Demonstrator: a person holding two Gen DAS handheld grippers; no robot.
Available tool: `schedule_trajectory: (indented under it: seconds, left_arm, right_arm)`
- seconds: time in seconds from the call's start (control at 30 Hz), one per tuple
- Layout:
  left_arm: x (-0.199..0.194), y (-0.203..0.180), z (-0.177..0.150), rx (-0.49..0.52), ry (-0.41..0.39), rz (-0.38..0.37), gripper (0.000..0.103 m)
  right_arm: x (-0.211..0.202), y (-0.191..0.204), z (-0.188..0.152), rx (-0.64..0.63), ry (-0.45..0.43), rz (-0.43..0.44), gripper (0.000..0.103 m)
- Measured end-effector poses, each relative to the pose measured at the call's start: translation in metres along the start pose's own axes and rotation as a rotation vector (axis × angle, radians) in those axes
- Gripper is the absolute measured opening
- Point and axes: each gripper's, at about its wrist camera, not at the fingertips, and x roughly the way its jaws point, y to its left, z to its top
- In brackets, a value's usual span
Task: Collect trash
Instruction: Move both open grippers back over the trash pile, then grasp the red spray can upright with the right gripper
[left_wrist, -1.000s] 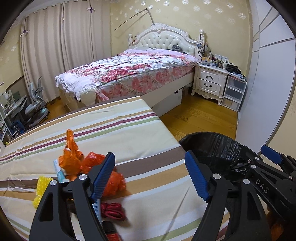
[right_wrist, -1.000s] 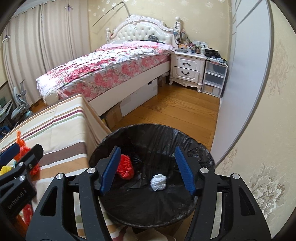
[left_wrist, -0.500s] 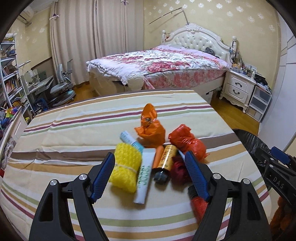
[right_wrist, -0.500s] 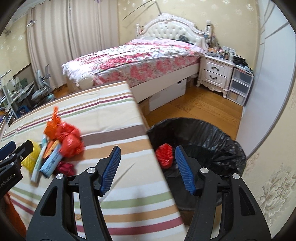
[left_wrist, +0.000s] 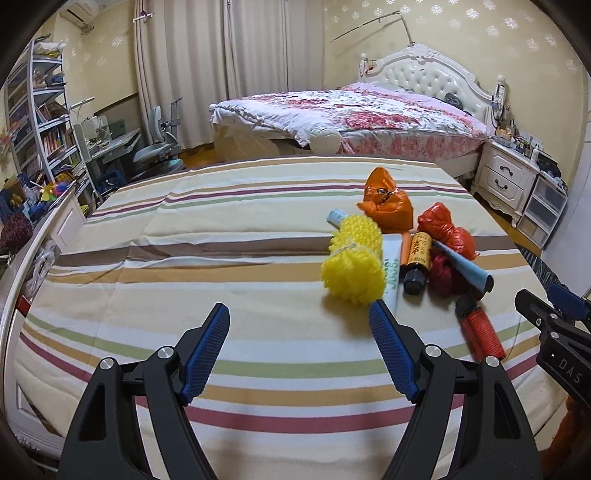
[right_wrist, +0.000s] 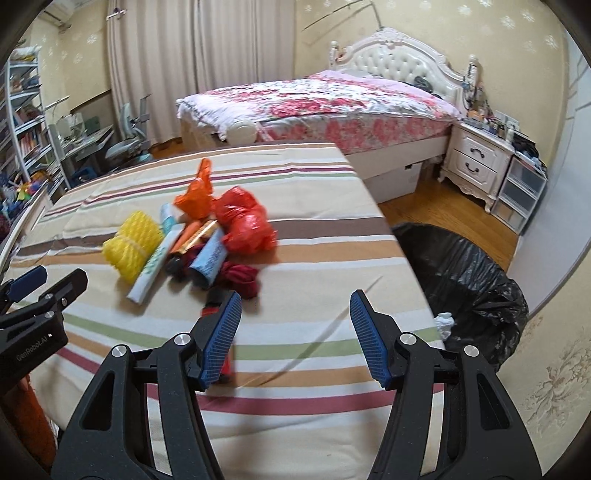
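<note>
Both grippers hang over the striped mattress with jaws spread wide and nothing between them; the left gripper points at bare sheet just short of the trash pile, its right pad tip near the yellow foam net; the right gripper sits nearer the mattress's right edge, its left pad covering part of a red cylinder that lies at the near end of the pile. That pile is one tight cluster: the yellow net on its left, a white tube touching it, then an orange-labelled bottle, a pale blue tube, a dark red wad, with a red plastic bag and an orange plastic bag at the far side. To the pile's left and toward the grippers the sheet is open; to its right a band of bare sheet runs to the mattress edge. Just beyond that edge, lower down, stands a bin lined with a black bag, a white crumpled scrap in it. Farther off are wooden floor, a floral bed, a white nightstand, pale curtains, and shelves with a desk chair on the left.
</note>
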Motion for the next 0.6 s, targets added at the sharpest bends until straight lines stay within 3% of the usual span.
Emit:
schedule_trajectory:
  seconds: [0.3,0.4,0.5,0.6]
  left_arm:
    - [0.001,0.033,-0.020,-0.053,0.037,0.035,0.075]
    - [0.002,0.037,-0.022,-0.062,0.039,0.034,0.075]
    - [0.002,0.033,-0.022,-0.062,0.042,0.028,0.075]
    - [0.003,0.029,-0.022,-0.054,0.044,0.020,0.075]
  right_arm:
    - [0.010,0.035,-0.011,-0.078,0.044,0.041,0.055]
    - [0.015,0.039,-0.013,-0.092,0.065,0.047,0.045]
    - [0.020,0.039,-0.015,-0.099,0.090,0.063,0.027]
    - [0.019,0.035,-0.016,-0.092,0.090,0.063,0.024]
